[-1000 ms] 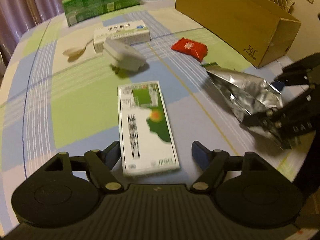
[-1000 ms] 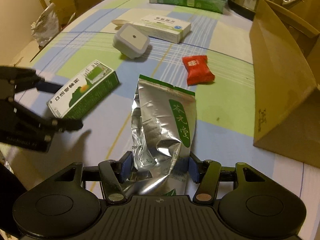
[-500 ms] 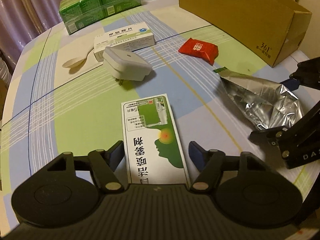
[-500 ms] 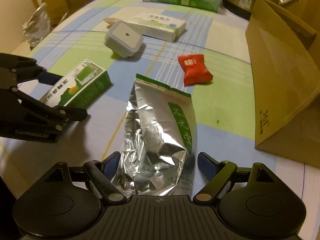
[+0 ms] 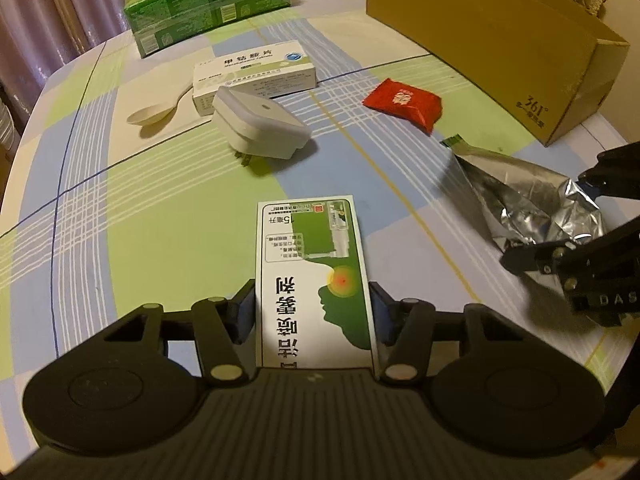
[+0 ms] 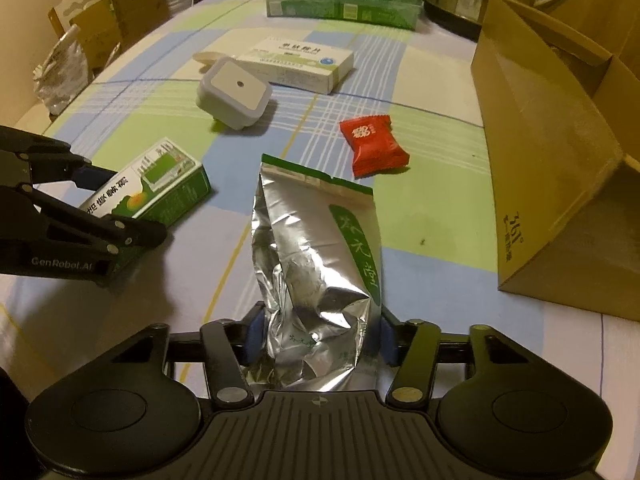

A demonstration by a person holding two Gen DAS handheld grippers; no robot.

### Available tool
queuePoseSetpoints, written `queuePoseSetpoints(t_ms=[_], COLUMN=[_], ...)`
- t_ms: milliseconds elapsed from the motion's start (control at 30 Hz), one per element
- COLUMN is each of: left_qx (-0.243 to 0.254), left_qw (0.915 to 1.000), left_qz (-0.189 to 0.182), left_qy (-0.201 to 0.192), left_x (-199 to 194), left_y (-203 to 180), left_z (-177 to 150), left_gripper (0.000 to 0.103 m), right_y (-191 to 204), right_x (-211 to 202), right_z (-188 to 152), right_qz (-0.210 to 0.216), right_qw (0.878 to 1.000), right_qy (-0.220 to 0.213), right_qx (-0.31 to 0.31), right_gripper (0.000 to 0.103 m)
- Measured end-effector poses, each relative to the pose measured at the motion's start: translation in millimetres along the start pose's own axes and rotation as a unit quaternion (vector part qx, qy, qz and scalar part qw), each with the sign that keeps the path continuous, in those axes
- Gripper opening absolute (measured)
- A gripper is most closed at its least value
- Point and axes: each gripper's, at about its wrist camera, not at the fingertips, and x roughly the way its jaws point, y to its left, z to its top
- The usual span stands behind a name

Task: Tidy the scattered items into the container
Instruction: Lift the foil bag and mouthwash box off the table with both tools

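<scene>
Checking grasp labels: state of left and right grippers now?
Left gripper: shut on the green-and-white box.
Right gripper: shut on the silver foil pouch.

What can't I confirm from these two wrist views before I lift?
- Cardboard box interior: in both views its near wall hides it.
- Green-and-white carton near end: left wrist view, the gripper body covers it.
- Foil pouch bottom edge: right wrist view, likewise covered.
- Small print on the white medicine box: too small.
</scene>
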Motion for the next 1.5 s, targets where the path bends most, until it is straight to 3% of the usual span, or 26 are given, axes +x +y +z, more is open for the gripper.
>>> queuePoseSetpoints(t_ms=[467, 767, 1100, 1500], left_qx=[0.019, 0.028, 0.036, 0.015], left_qw=[0.9994, 0.9995, 0.9991, 0.9994], left_qz=[-0.011, -0.009, -0.005, -0.03], left_qy=[-0.029, 0.007, 0.019, 0.003], left_x=[-20.6, -8.2, 7.5, -15.1], left_y=[-26.5, -29.7, -33.2, -33.7], left_z=[19.6, 4.1, 11.0, 10.8], left_gripper=[0.051, 0.051, 0.051, 0.05], right_y=[-9.8, -14.8, -19.6, -25.6], right_x=[-42.8, -46.8, -42.1, -49.7], right_z=[-6.5, -16.2, -14.2, -12.9], right_qz=[-0.013, -0.016, -0.013, -0.002], right_qw=[0.999, 0.999, 0.999, 0.998], right_qy=[-0.035, -0.03, -0.029, -0.045], right_qx=[0.013, 0.026, 0.031, 0.042], right_gripper=[0.048, 0.048, 0.048, 0.048])
